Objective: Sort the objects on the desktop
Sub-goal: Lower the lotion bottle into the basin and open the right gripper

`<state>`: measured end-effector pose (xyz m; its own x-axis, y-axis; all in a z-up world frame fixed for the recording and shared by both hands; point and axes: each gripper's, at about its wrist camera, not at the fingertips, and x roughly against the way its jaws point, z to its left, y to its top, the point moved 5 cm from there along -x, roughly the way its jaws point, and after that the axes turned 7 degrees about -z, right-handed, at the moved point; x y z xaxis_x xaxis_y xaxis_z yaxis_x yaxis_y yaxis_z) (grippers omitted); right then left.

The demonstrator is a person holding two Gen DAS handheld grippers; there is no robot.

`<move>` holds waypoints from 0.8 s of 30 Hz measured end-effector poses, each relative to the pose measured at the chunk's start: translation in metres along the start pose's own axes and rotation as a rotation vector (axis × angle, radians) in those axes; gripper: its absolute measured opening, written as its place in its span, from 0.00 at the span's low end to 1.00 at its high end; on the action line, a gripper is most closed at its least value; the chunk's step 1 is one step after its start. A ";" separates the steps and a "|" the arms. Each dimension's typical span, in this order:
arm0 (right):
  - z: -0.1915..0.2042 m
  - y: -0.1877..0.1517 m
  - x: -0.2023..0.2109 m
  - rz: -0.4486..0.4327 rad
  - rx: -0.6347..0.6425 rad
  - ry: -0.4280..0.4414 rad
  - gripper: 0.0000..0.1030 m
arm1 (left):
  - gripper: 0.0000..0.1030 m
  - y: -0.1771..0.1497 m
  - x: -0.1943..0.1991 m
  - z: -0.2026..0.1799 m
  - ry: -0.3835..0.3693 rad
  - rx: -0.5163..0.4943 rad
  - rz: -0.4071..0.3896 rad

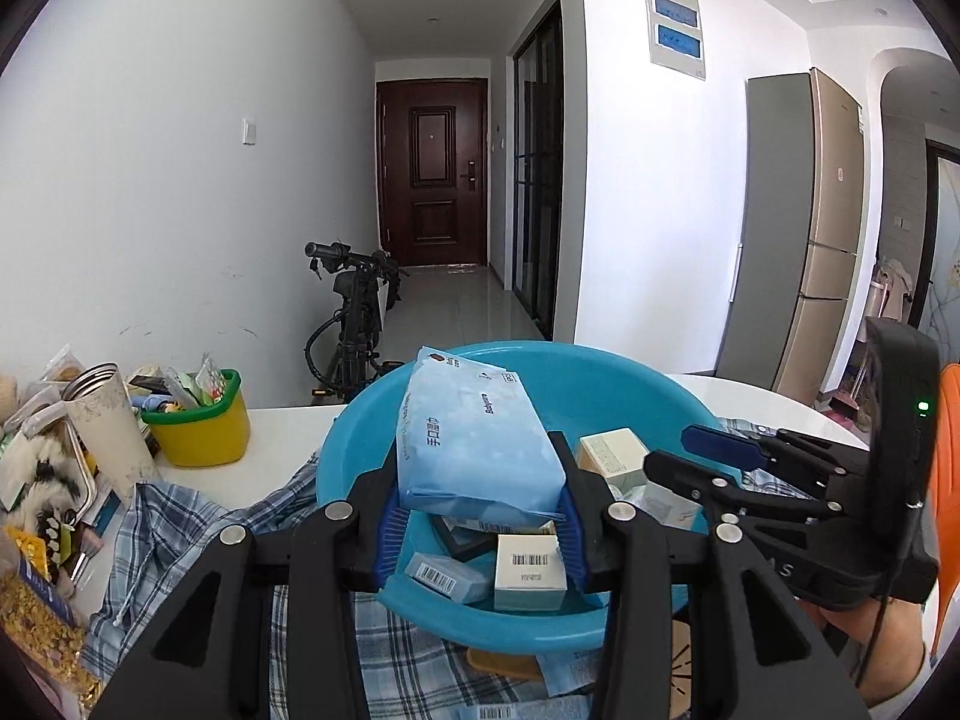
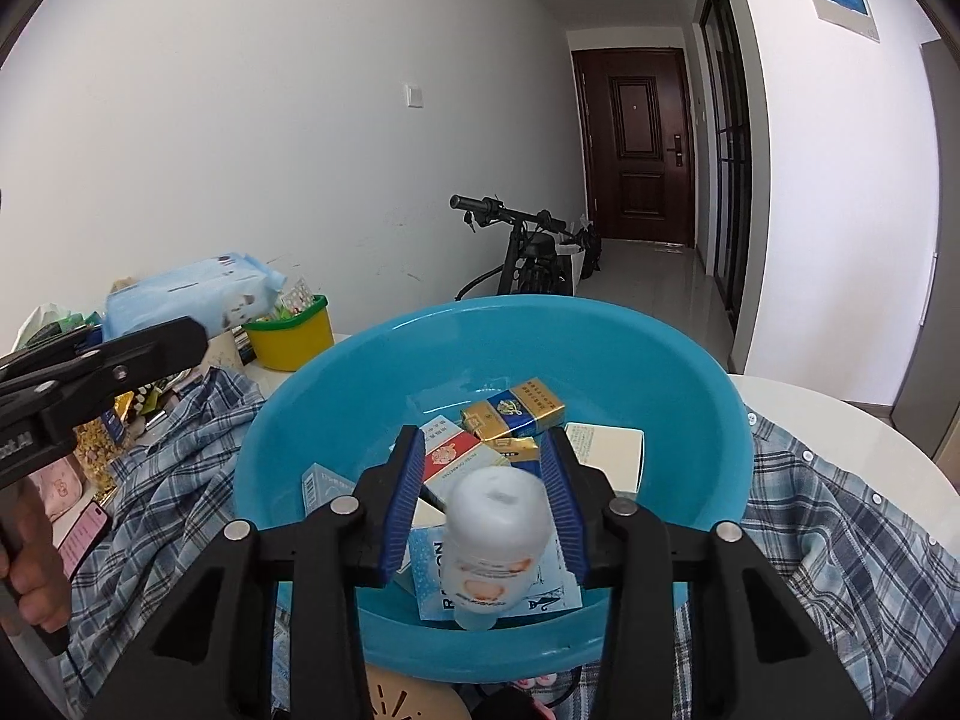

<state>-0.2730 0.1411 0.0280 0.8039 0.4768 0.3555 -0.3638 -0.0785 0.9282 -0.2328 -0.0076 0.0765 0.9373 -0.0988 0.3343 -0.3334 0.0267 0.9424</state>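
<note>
A blue plastic basin sits on a plaid shirt and holds several small boxes. My left gripper is shut on a light blue pack of wet wipes and holds it above the basin's near rim. The pack also shows in the right wrist view, raised at the left. My right gripper is shut on a white bottle above the basin's near side. The right gripper also shows in the left wrist view, at the basin's right.
A yellow tub with a green rim holds small items at the back left. A metal tumbler, snack bags and a pink phone crowd the left. The plaid shirt covers the white table. A scooter stands behind.
</note>
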 end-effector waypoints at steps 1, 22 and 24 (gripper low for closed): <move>0.000 0.000 -0.001 0.002 -0.001 0.004 0.31 | 0.43 -0.001 -0.004 0.001 0.005 0.000 0.006; 0.008 0.008 0.015 -0.144 0.048 -0.091 1.00 | 0.43 -0.023 -0.039 0.013 -0.009 0.032 0.048; 0.009 0.007 0.016 -0.140 0.048 -0.089 1.00 | 0.43 -0.025 -0.042 0.014 -0.006 0.033 0.054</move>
<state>-0.2581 0.1406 0.0410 0.8843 0.4068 0.2291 -0.2246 -0.0595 0.9726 -0.2653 -0.0179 0.0390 0.9173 -0.1043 0.3842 -0.3864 -0.0010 0.9223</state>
